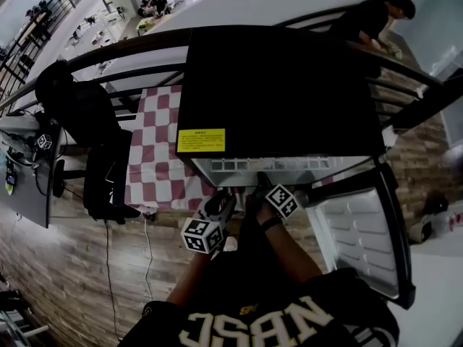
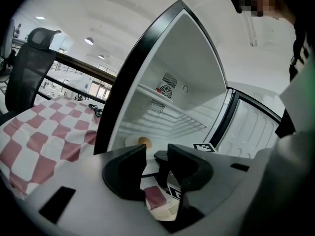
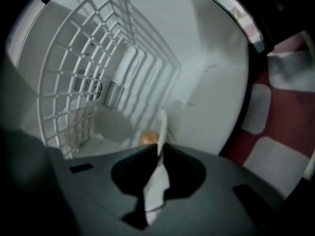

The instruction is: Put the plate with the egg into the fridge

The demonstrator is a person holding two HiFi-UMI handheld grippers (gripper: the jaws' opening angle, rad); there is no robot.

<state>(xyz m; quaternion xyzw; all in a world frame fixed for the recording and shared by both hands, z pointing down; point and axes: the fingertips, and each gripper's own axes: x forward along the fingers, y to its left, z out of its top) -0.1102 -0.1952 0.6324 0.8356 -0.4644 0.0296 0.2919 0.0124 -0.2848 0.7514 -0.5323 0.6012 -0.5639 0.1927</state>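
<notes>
The black mini fridge (image 1: 275, 85) stands open, its door (image 1: 369, 230) swung to the right. In the right gripper view my right gripper (image 3: 160, 154) is shut on the rim of the white plate (image 3: 158, 181), seen edge-on, with the brown egg (image 3: 149, 137) just beyond the jaws. The plate (image 2: 132, 140) and egg (image 2: 144, 142) sit low inside the fridge, under the wire shelf (image 2: 167, 109). My left gripper (image 2: 156, 168) is open with nothing between its fingers, just outside the opening. In the head view both grippers, left (image 1: 223, 207) and right (image 1: 259, 186), are at the fridge's front edge.
A red-and-white checkered cloth (image 1: 155, 157) covers the table left of the fridge. A black office chair (image 1: 87, 114) stands further left. A railing (image 1: 130, 45) runs behind, and a person (image 1: 376, 16) stands at the back right. The floor is wood.
</notes>
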